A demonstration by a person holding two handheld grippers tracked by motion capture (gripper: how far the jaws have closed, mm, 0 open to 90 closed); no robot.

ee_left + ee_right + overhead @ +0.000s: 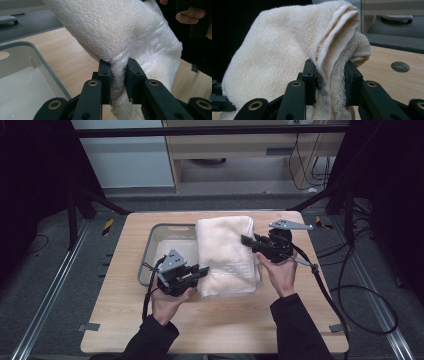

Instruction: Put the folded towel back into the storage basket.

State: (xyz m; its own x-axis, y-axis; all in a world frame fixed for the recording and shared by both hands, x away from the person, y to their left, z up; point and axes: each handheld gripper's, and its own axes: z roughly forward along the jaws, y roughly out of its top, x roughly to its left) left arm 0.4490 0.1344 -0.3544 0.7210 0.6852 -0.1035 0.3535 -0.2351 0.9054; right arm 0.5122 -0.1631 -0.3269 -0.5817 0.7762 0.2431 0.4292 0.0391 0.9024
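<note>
On the wooden table (pixel 125 320), seen from the high view, a folded cream towel (pixel 225 255) lies lengthwise from the far edge toward the near side, its left part over the right rim of a grey plastic bin (pixel 155 237). The left gripper (pixel 202 270), held in the person's left hand (pixel 167 302), meets the towel's near left edge. The right gripper (pixel 245 240), held in the right hand (pixel 282 272), meets the towel's right edge farther back. Black cables trail from both grippers off the table.

Along the left gripper view, the two black jaws stand nearly closed and pinch a fold of the towel (pixel 117 30) between their pads, the cloth bunched in the narrow gap and rising above them. The bin (pixel 47 67) sits at the left, its pale floor visible, with bare table between it and the towel. Fingers of the other hand (pixel 190 16) show at the far right.

Along the right gripper view, the jaws are likewise drawn close and clamp several layered edges of the towel (pixel 274 55), which humps up and to the left. A round hole (pixel 400 66) in the tabletop shows to the right.
</note>
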